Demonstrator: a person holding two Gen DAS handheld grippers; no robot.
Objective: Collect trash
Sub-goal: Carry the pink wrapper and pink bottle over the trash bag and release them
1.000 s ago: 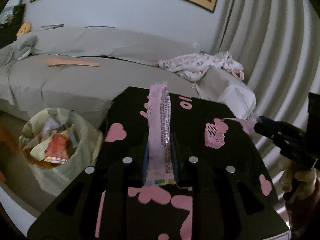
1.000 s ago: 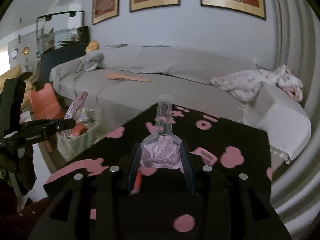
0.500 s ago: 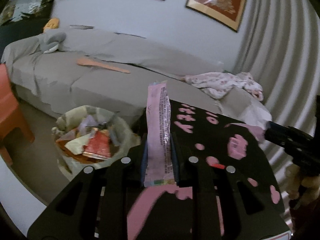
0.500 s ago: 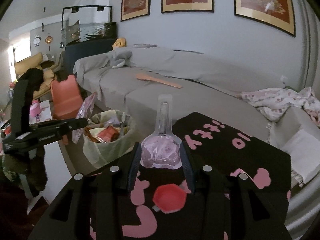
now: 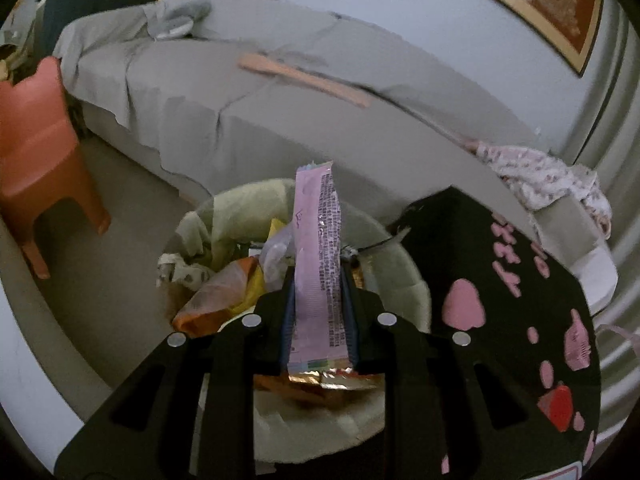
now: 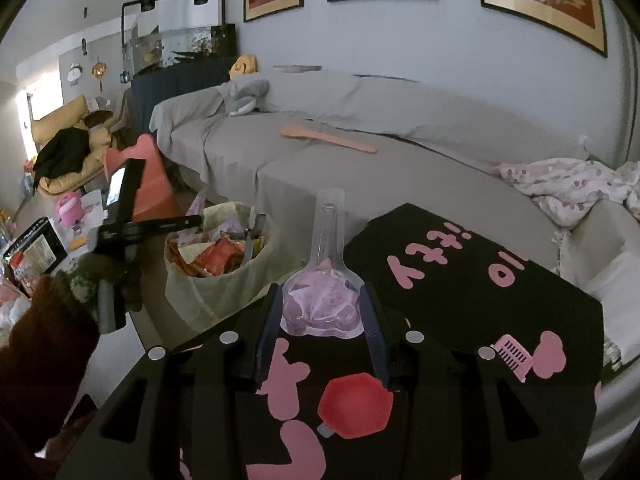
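My left gripper (image 5: pixel 318 280) is shut on a long pink snack wrapper (image 5: pixel 318 256) that stands upright between the fingers, right above the trash bin (image 5: pixel 400 280). The bin is lined with a pale green bag and holds several wrappers. My right gripper (image 6: pixel 322 312) is shut on a clear plastic spoon-shaped package (image 6: pixel 322 296) with a pink inside, above the black table (image 6: pixel 480 300). The bin also shows in the right wrist view (image 6: pixel 208 300), left of the table, with the left gripper (image 6: pixel 160 226) at its near-left rim.
A red hexagonal cap (image 6: pixel 354 404) and a small pink comb-like piece (image 6: pixel 514 354) lie on the black table with pink shapes. A grey covered sofa (image 5: pixel 280 112) stands behind, with a wooden spatula (image 6: pixel 328 138) and patterned cloth (image 6: pixel 568 184). A red child's chair (image 5: pixel 36 152) stands left.
My left gripper has swung left off the black table and now holds the pink wrapper over the trash bin. My right gripper has also drifted left with its package.
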